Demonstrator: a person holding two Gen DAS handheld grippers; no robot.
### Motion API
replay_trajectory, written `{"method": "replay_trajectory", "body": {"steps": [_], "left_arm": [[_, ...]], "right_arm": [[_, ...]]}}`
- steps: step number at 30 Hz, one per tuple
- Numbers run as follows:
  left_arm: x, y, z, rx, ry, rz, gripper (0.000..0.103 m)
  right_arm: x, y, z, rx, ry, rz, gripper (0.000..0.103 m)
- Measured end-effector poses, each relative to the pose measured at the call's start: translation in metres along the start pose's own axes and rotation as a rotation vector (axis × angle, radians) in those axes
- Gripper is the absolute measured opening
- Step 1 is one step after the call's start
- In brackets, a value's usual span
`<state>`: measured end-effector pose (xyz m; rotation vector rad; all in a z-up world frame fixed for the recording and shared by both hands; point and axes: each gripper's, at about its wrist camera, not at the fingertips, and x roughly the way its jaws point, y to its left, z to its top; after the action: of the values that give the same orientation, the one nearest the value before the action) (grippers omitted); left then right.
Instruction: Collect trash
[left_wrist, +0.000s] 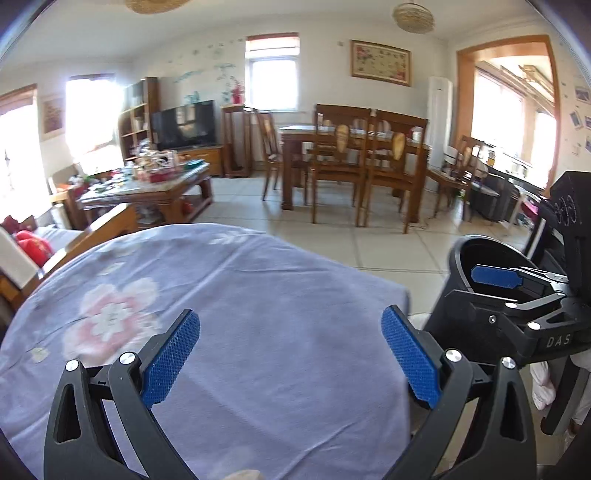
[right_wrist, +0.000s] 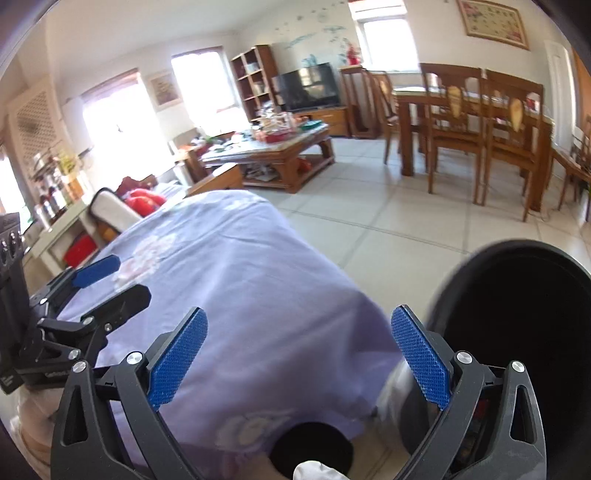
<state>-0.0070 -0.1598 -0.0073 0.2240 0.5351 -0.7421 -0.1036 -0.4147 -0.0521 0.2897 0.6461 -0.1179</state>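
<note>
My left gripper (left_wrist: 291, 354) stands open over a table draped in a purple floral cloth (left_wrist: 229, 295), with nothing between its blue pads. A black round bin (left_wrist: 466, 258) stands off the table's right edge. In the left wrist view my right gripper (left_wrist: 513, 291) hovers at the bin's mouth. In its own view the right gripper (right_wrist: 299, 354) is wide open and holds nothing, with the cloth (right_wrist: 258, 295) below and the bin (right_wrist: 517, 314) just to its right. The left gripper (right_wrist: 110, 284) shows at the left edge. A small dark round opening (right_wrist: 312, 443) with a white crumpled scrap (right_wrist: 317, 470) lies at the bottom edge.
Tiled floor (left_wrist: 388, 240) stretches beyond the table. A wooden dining table with chairs (left_wrist: 351, 158) stands behind, and a cluttered coffee table (left_wrist: 147, 184) to the left. A sofa with a red cushion (left_wrist: 33, 245) is at the left. White fabric (left_wrist: 543, 384) hangs under the right gripper.
</note>
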Motion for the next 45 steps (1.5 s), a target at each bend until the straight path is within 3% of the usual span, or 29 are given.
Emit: {"method": "replay_trajectory", "body": {"steps": [10, 15, 19, 27, 33, 37, 45], "left_arm": [[-0.051, 0.118, -0.032, -0.156, -0.036, 0.22, 0.098], [-0.069, 0.156, -0.043, -0.226, -0.047, 0.271, 0.098], [-0.083, 0.178, -0.044, -0.249, -0.074, 0.352, 0.098], [-0.102, 0.202, -0.043, -0.314, -0.152, 0.446, 0.098], [-0.1, 0.211, -0.041, -0.317, -0.179, 0.462, 0.098], [-0.098, 0.212, -0.039, -0.31, -0.196, 0.481, 0.098], [-0.096, 0.209, -0.038, -0.294, -0.224, 0.496, 0.098]], "right_arm": [[0.054, 0.132, 0.031, -0.154, -0.033, 0.131, 0.098], [0.073, 0.186, 0.038, -0.181, -0.049, 0.19, 0.098], [0.087, 0.217, 0.045, -0.194, -0.077, 0.214, 0.098], [0.103, 0.244, 0.05, -0.231, -0.194, 0.18, 0.098], [0.109, 0.253, 0.049, -0.249, -0.281, 0.131, 0.098], [0.11, 0.251, 0.049, -0.248, -0.312, 0.084, 0.098], [0.104, 0.236, 0.049, -0.184, -0.344, 0.101, 0.098]]}}
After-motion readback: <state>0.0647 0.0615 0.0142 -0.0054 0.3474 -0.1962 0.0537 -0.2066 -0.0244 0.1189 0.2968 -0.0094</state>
